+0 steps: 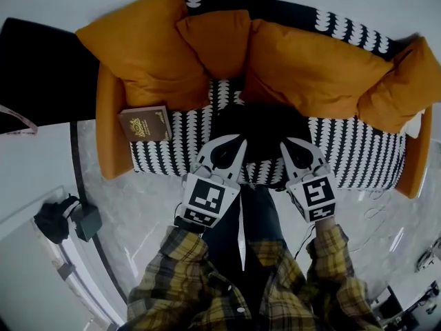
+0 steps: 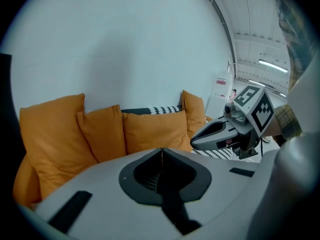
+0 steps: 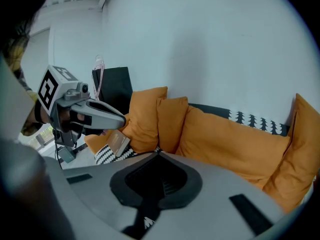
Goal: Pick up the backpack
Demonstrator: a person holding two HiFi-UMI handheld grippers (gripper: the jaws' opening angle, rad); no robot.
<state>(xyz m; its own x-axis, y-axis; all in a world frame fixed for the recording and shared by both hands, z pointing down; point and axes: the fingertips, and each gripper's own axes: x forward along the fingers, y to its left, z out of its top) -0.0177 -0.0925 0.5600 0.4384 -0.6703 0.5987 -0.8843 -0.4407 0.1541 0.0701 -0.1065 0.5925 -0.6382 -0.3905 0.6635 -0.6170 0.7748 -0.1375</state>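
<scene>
The black backpack [image 1: 265, 124] lies in the middle of the sofa seat [image 1: 358, 154], a black-and-white patterned one, in front of the orange cushions [image 1: 313, 67]. My left gripper [image 1: 237, 142] and right gripper [image 1: 286, 145] hover side by side over the backpack's near edge, both pointing at it. Each has its jaws shut with nothing between them. In the left gripper view the shut left gripper [image 2: 161, 151] fills the foreground, and the right gripper [image 2: 194, 143] shows beside it. In the right gripper view the right gripper [image 3: 159, 154] is shut too. The backpack is hidden in both gripper views.
A brown book [image 1: 145, 123] lies on the seat's left end by the orange armrest [image 1: 107, 133]. A dark cabinet [image 1: 38, 74] stands left of the sofa. Black gear [image 1: 65, 219] sits on the marble floor at left, and cables [image 1: 375, 212] lie at right.
</scene>
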